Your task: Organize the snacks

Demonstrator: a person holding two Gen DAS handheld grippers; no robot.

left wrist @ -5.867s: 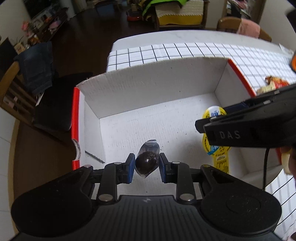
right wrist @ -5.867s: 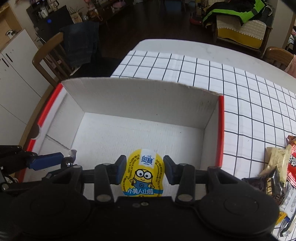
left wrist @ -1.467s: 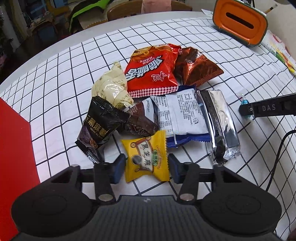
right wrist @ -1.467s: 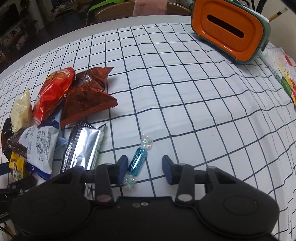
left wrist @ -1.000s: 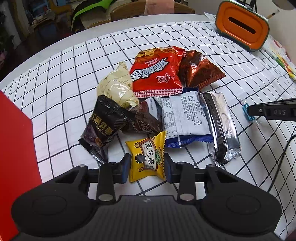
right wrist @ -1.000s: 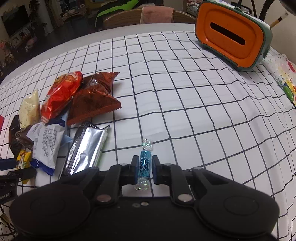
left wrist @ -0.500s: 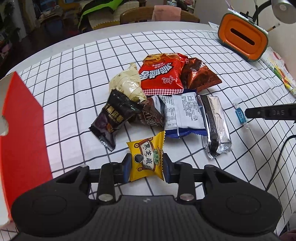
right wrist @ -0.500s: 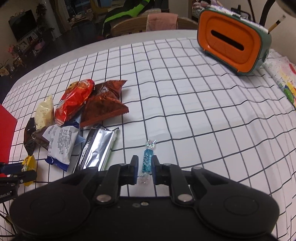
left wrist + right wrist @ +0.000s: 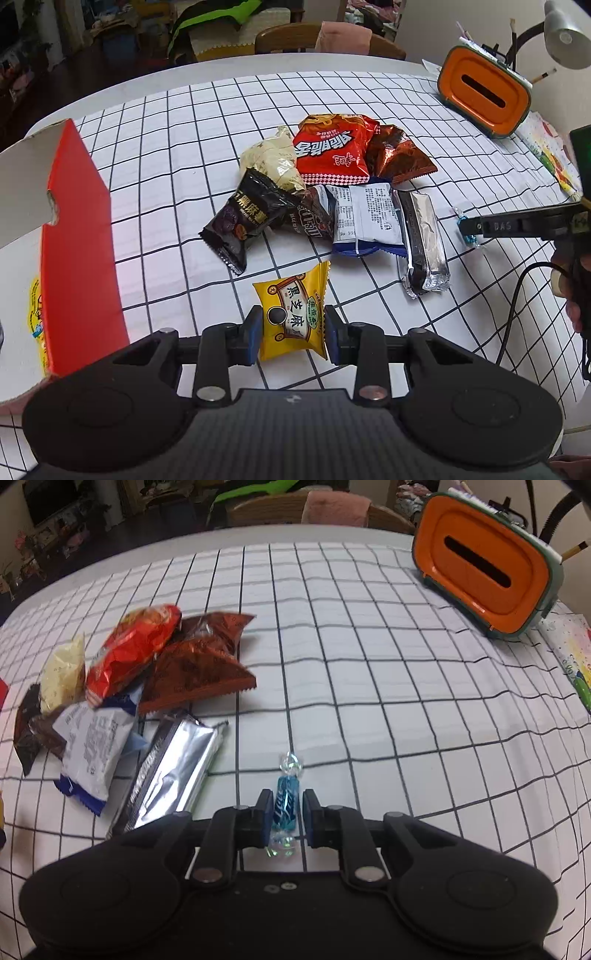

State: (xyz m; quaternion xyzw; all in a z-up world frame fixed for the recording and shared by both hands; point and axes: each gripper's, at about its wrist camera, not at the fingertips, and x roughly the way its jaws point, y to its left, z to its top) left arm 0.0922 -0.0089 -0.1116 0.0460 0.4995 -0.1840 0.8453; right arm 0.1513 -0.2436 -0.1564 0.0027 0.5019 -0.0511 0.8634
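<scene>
— While your right gripper (image 9: pixel 284 814) is clenched on the blue candy (image 9: pixel 285 805), its lower twist hides between the jaws.
— And the left?
— Your left gripper (image 9: pixel 293 330) grips the yellow sesame packet (image 9: pixel 293 314). At nine o'clock the red box (image 9: pixel 77 236) is cut off; the checkered tablecloth (image 9: pixel 388 686) lies bare toward one o'clock.

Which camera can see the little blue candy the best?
The right wrist view. There the blue candy sits close up, pinched between the right gripper fingers, with both twisted clear ends showing. In the left wrist view the candy is only a tiny blue bit far off, partly hidden by that gripper.
</scene>
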